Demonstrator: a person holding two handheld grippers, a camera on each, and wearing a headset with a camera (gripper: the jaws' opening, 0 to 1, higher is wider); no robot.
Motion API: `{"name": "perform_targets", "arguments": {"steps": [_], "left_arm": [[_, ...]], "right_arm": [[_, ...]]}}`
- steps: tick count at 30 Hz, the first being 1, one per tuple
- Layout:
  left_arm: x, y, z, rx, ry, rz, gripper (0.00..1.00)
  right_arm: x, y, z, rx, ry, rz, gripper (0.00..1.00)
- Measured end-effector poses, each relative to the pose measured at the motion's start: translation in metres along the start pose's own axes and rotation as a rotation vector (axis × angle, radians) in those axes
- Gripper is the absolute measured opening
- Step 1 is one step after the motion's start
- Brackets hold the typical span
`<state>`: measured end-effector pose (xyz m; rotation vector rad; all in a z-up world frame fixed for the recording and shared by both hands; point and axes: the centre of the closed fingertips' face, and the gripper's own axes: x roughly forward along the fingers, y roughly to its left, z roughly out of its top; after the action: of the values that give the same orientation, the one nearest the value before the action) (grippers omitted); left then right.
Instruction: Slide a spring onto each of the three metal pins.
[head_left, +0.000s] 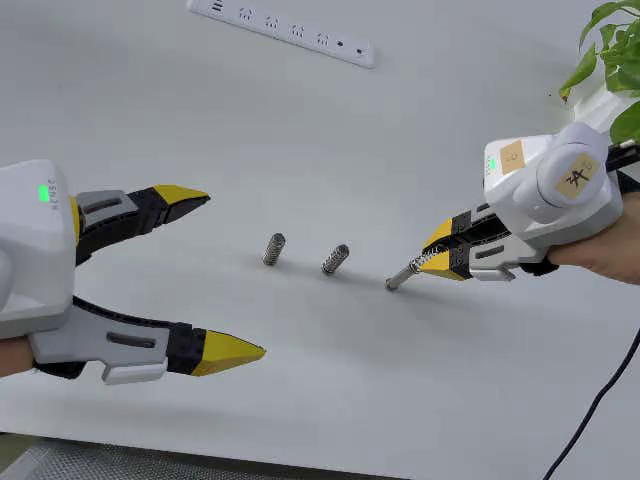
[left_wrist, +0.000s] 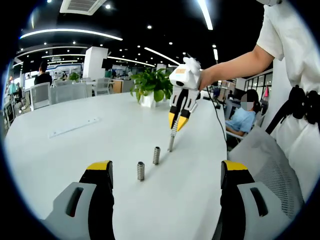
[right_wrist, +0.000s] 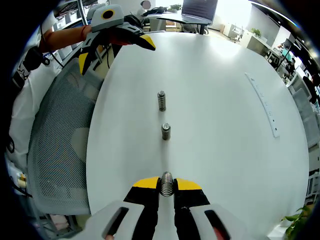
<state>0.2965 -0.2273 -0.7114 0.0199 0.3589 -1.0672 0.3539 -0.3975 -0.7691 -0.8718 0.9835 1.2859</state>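
A: Starting on the left, the left claw (head_left: 233, 274) hovers over the white table (head_left: 330, 400) with its jaws spread wide and nothing between them.
B: Wide open, yes, yellow tips well apart. What's ahead of it?
A: The first pin (head_left: 274, 249) stands on the table with a coil wrapped round it. Just beside it to the right is the second pin (head_left: 335, 259), also with a coil on and standing on its own.
B: Both are clear of either claw. Far behind them a white power strip (head_left: 282, 30) lies flat near the table's far edge.
A: Next along is the third pin (head_left: 396, 281). It's tilted, its lower tip appears to touch the table, and it's in line with the other two.
B: A spring (head_left: 418, 266) sits round its upper part and runs up into the right claw (head_left: 432, 258).
A: That claw is closed tight on the spring. In the right gripper view the coil shows pinched between the yellow tips.
B: Far right, the green leaves of a plant (head_left: 610, 50) sit at the corner.
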Motion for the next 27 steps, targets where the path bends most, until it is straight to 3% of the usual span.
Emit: {"name": "perform_targets", "arguments": {"steps": [27], "left_arm": [[-0.001, -0.003, -0.002, -0.013, -0.002, -0.011, 0.88]], "right_arm": [[0.022, 0.005, -0.001, -0.025, 0.023, 0.028, 0.07]]}}
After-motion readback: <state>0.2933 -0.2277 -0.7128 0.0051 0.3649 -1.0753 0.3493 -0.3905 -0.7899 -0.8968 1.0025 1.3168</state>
